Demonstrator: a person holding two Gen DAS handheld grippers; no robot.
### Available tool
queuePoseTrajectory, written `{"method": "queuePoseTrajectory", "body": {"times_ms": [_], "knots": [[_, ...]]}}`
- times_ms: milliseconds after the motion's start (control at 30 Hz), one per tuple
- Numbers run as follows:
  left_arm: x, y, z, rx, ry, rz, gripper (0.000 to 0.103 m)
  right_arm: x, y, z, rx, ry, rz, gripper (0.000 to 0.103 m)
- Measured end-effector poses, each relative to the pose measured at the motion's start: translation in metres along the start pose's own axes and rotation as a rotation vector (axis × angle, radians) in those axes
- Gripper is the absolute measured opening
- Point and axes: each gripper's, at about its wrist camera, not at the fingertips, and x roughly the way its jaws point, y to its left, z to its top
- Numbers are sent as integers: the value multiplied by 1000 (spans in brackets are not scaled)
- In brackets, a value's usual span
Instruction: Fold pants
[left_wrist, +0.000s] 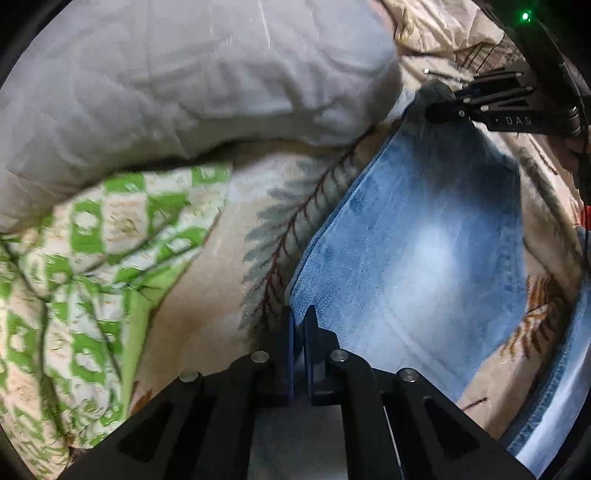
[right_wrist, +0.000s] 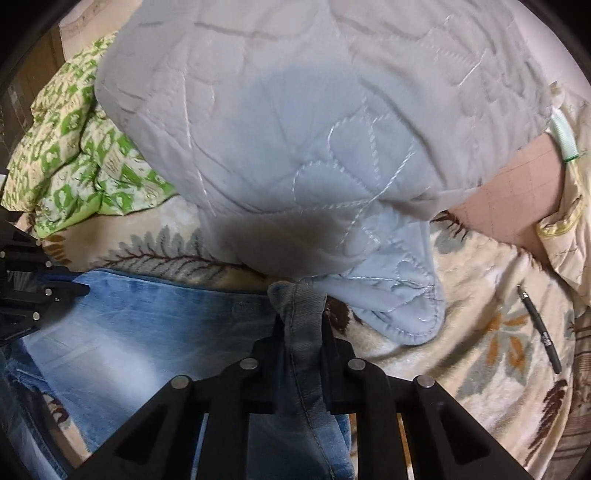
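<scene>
The pants are faded blue jeans (left_wrist: 417, 236), stretched between my two grippers above a leaf-print blanket (left_wrist: 207, 295). My left gripper (left_wrist: 298, 314) is shut on one edge of the denim at the near end. My right gripper (right_wrist: 300, 314) is shut on a bunched grey-blue fold of the jeans (right_wrist: 147, 325). The right gripper also shows in the left wrist view (left_wrist: 439, 107) at the far end of the cloth. The left gripper shows at the left edge of the right wrist view (right_wrist: 74, 290).
A pale grey quilted cover (right_wrist: 295, 129) is heaped just beyond the jeans. A green-and-white patterned cloth (left_wrist: 81, 266) lies crumpled to the left. A black pen (right_wrist: 541, 332) lies on the blanket to the right, near a pink surface (right_wrist: 517, 199).
</scene>
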Motion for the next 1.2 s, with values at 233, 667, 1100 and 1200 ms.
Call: {"method": "queuePoseTrajectory", "body": {"times_ms": [233,667,1100,1200], "knots": [[-84,-37,-6,1,-133,38,4,-78,-2,-16,-43,-122,-24,16],[-164,-175,-101,68,-293,74,4,-212,6,-154,-46,-266,-3,16],[-122,-254,-197,26,-257,-7,3,-199,30,-317,92,-131,63,16],[-108,-256,-202,6,-231,-29,3,-183,34,-328,109,-50,54,16]]}}
